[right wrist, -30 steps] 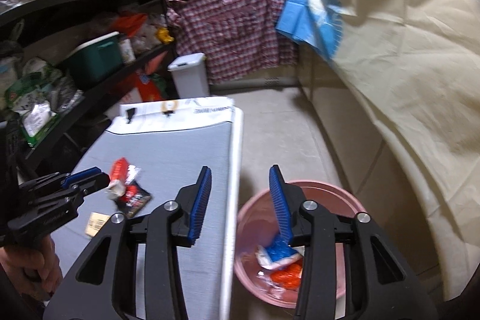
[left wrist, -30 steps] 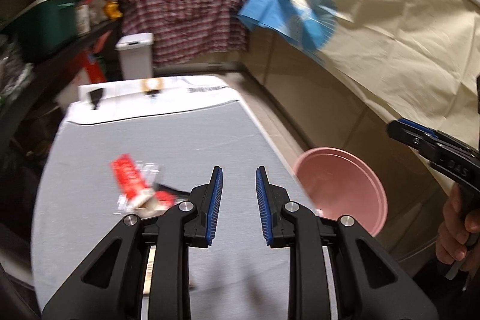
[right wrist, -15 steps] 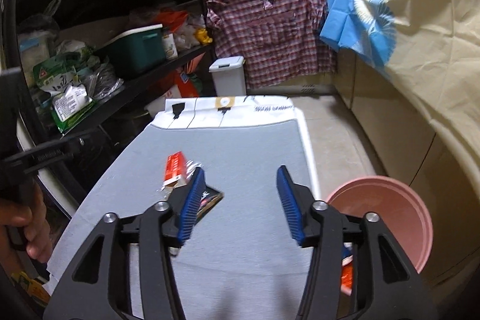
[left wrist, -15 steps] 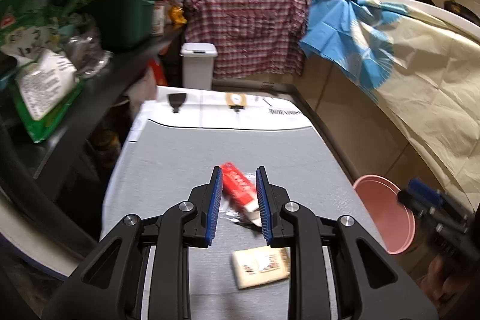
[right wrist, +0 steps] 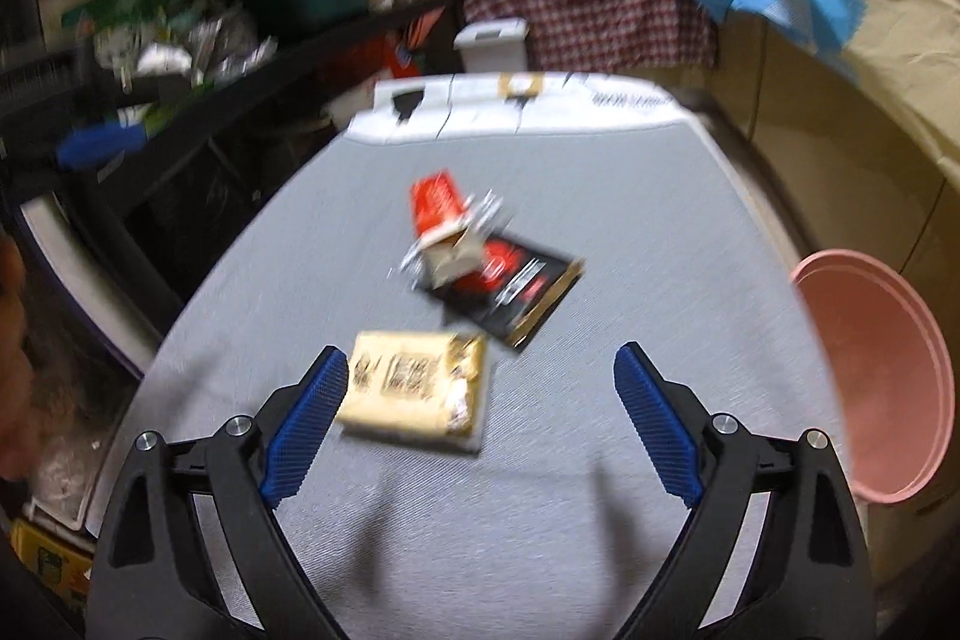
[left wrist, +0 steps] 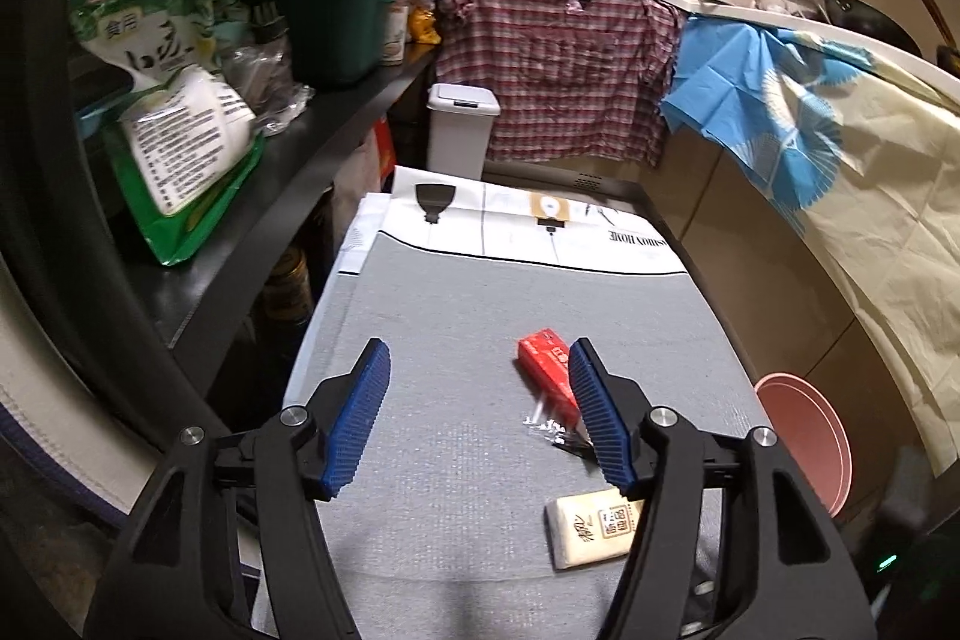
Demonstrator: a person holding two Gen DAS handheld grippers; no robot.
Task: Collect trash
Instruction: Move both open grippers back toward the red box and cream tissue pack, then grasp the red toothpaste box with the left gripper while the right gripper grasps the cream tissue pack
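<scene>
Where both tongs gape wide and empty over the grey desk (right wrist: 660, 292): left tongs (left wrist: 477, 418), right tongs (right wrist: 480, 424); nearest, beige packet (right wrist: 414, 382); farther, black wrapper (right wrist: 522, 286), red box (left wrist: 546, 361); right, pink basin (right wrist: 882, 376).

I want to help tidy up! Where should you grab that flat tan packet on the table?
The tan packet lies flat, so pinching its faces won't work. Probably come from above with the open right gripper and pinch across its narrower width.

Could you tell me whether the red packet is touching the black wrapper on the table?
Touching. The right wrist view, though blurred, shows the red packet overlapping the upper edge of the black wrapper.
</scene>
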